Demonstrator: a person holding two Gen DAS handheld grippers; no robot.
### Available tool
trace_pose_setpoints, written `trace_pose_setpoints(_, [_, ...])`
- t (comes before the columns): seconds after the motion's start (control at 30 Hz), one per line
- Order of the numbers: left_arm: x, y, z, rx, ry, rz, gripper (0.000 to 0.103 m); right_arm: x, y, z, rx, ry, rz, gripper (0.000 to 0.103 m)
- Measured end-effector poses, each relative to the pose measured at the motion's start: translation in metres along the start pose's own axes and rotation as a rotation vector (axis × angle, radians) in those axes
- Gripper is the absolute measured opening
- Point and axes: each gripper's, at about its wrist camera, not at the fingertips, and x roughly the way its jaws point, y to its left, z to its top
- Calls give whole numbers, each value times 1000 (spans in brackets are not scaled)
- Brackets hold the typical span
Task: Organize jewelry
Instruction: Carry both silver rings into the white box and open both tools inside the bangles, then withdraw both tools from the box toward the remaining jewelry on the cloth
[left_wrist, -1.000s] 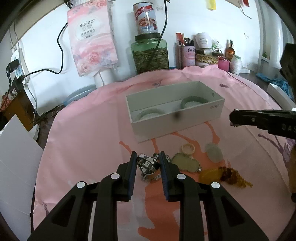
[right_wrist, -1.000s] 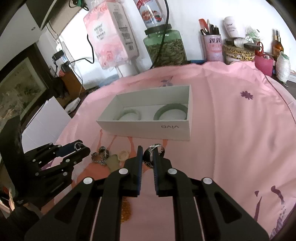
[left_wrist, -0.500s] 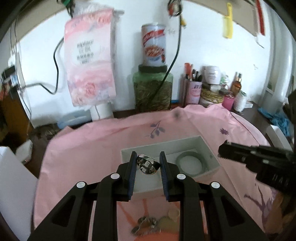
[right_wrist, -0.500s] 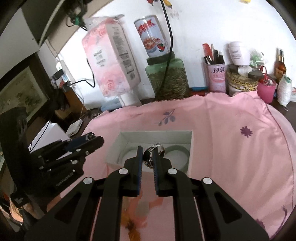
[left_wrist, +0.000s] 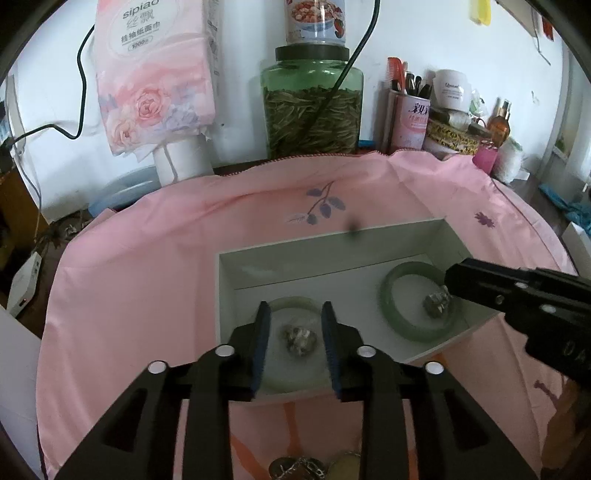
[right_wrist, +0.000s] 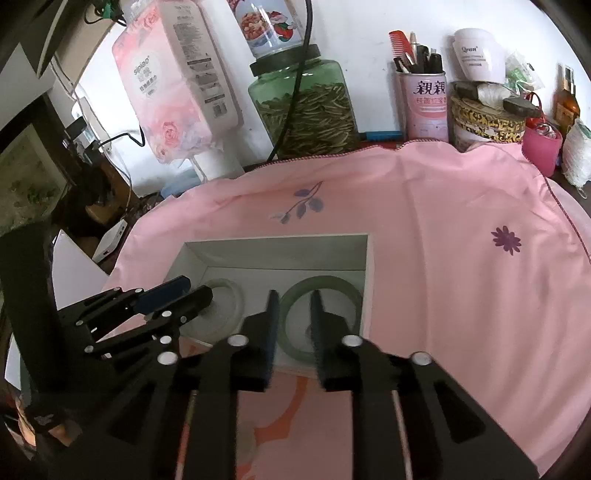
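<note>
A white open box (left_wrist: 332, 254) sits on the pink cloth. Two green jade bangles lie in it, the left bangle (left_wrist: 295, 303) and the right bangle (left_wrist: 391, 314). A silver ring (left_wrist: 300, 339) lies inside the left bangle, below my open left gripper (left_wrist: 295, 314). Another silver ring (left_wrist: 437, 303) lies inside the right bangle. In the right wrist view my right gripper (right_wrist: 293, 299) is open and empty above the right bangle (right_wrist: 320, 286) in the box (right_wrist: 280, 245). The left gripper (right_wrist: 192, 290) shows there over the pale bangle (right_wrist: 231, 291).
More loose jewelry (left_wrist: 299, 467) lies on the cloth by the box's near side. A green glass jar (left_wrist: 312, 110), a tissue pack (left_wrist: 155, 74), a pink pen cup (left_wrist: 408, 118) and small containers stand along the back wall. A white board (right_wrist: 70, 266) stands at the left.
Both grippers carried their rings up over the box, opened and let them go. One ring now lies inside each bangle.
</note>
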Motion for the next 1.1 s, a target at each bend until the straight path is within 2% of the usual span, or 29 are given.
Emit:
trace_pose_setpoints(0.17, [-14,2,3,-11,-42,3,40,-13,1,0,5,-30,12,20])
trace_pose_setpoints(0.2, [-20,2,4,-17,-55,9,43,-19,3,0,7,-45,16,27])
trace_pose_setpoints(0.23, [-25,3,4,-22,-66,13,45,-26,6,-1,8,-68,15,44])
trace_pose_setpoints(0.27, [-32,4,3,-30,-79,20,50,-33,7,-2,5,-87,11,52])
trace_pose_setpoints(0.3, [-37,4,2,-33,-85,27,55,-40,11,-4,-5,-114,2,67])
trace_pose_setpoints(0.33, [-42,4,-1,-33,-90,33,59,-47,15,-8,-20,-137,-11,76])
trace_pose_setpoints(0.37, [-48,3,-5,-26,-93,38,61,-55,20,-15,-50,-156,-35,80])
trace_pose_setpoints(0.43, [-59,0,-18,-3,-101,61,67,-63,26,-28,-92,-162,-51,94])
trace_pose_setpoints(0.47, [-63,-1,-25,3,-103,70,74,-67,26,-36,-103,-170,-46,97])
trace_pose_setpoints(0.5, [-68,-3,-34,7,-107,74,81,-69,25,-42,-108,-173,-44,97])
trace_pose_setpoints(0.6, [-71,-4,-55,8,-106,74,87,-69,18,-63,-116,-156,-46,97])
trace_pose_setpoints(0.7, [-64,-5,-68,-2,-90,97,88,-57,5,-78,-75,-103,-74,97])
trace_pose_setpoints(0.83, [-54,-4,-72,15,-66,123,88,-42,-6,-79,-11,-18,-41,97])
trace_pose_setpoints(1.1, [-55,-1,-73,6,-66,120,92,-36,-5,-84,3,29,-13,97])
